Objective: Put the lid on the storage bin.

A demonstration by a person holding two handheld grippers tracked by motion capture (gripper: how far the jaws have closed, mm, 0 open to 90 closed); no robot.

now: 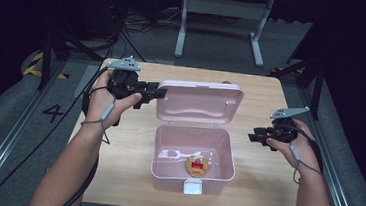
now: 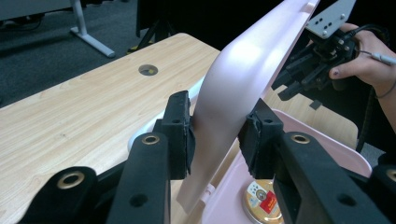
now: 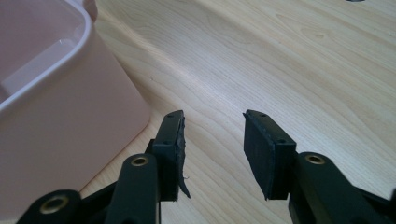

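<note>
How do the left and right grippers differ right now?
The left gripper straddles the edge of the raised pink lid; its left pad touches the lid, and the other stands just off. The right gripper has nothing between its jaws. The left sits at the lid's left end; the right waits beside the box. Both are open and hand-held.

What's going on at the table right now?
A person works a pink box with two hand-held grippers. The lid stands raised, and the left gripper has its jaws either side of the lid's edge, one pad against it and a gap at the other. The right gripper is open over bare table beside the box, holding nothing. A round tin lies inside the box.
</note>
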